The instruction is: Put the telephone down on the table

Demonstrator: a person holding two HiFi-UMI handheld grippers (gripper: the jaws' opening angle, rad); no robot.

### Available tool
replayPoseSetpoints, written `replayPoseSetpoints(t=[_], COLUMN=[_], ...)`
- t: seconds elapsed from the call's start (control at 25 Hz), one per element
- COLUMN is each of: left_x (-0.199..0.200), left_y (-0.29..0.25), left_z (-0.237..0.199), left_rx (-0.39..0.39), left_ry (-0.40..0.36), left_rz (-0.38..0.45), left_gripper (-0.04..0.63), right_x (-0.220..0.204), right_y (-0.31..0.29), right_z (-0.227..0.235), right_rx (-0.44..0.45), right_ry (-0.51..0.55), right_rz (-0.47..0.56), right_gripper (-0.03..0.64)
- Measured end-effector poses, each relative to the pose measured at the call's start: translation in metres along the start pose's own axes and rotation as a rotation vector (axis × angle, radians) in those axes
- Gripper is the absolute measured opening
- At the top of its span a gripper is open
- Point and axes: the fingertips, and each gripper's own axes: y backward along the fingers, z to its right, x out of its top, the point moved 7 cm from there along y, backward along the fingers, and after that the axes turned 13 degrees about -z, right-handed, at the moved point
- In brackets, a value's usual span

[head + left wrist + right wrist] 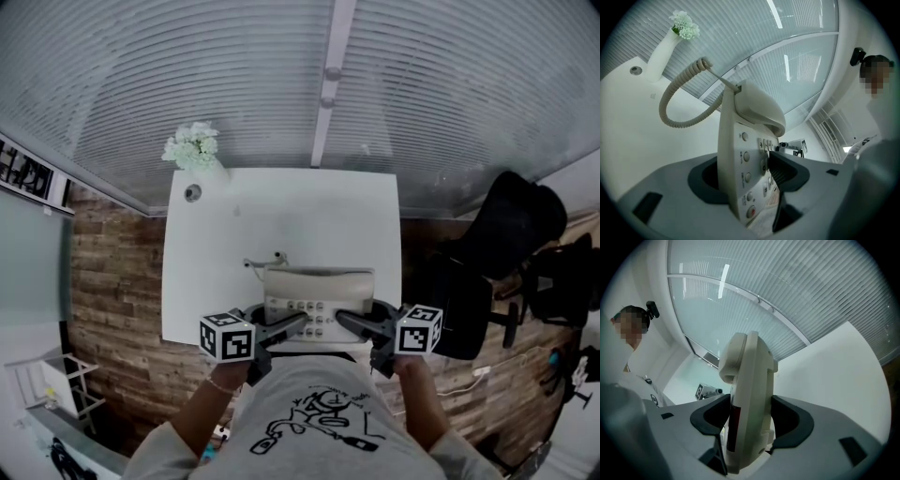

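Note:
A beige desk telephone (317, 286) with its handset on the cradle is held between both grippers over the near edge of the white table (281, 216). My left gripper (298, 322) is shut on the phone's left side, its jaws clamping the keypad face (742, 154) and the back. My right gripper (343, 321) is shut on the right side, where the phone's edge (751, 380) fills the gap between the jaws. The coiled cord (677, 93) loops out toward the far side. Whether the phone's base touches the table is hidden.
A white vase with pale flowers (194, 147) stands at the table's far left corner, beside a round cable hole (192, 192). A black office chair (506, 244) stands to the right of the table. Blinds cover the window behind.

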Motion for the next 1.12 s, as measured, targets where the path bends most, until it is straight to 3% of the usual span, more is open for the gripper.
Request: replayPoseSetpoints(t=[1.12], left_x=[-0.013], left_y=[-0.048], left_z=[-0.059], left_rx=[0.000], left_ry=[0.099], left_rz=[-0.040], left_gripper=[0.261], right_x=[-0.013], right_y=[-0.015], right_z=[0.075], right_rx=[-0.001], right_ry=[-0.085], right_rz=[-0.083], right_gripper=[0.284])
